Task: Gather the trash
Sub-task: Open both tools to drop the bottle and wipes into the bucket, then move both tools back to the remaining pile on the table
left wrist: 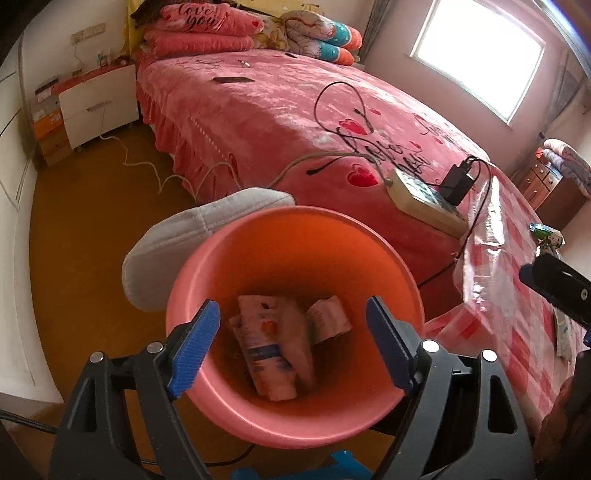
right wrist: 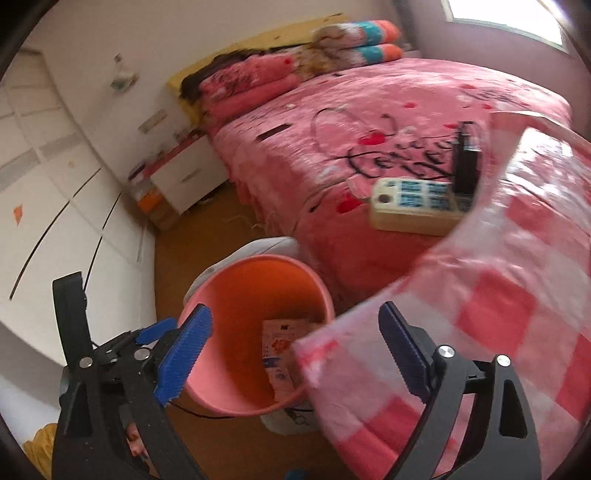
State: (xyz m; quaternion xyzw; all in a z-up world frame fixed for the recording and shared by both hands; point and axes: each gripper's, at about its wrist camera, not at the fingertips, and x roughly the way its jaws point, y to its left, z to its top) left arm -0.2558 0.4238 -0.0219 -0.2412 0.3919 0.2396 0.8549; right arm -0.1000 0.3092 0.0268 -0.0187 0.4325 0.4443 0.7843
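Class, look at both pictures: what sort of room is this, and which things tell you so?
Most likely a bedroom: a large bed under a pink cover, stacked pillows at its head, and a white bedside cabinet beside it.

Wrappers in bin; bin on floor beside bed; pwr strip on bed.

This is a home bedroom. A wide bed under a pink heart-print blanket fills most of it, with stacked pillows at its head, a white nightstand beside it, what look like white wardrobe doors, and a bright window.
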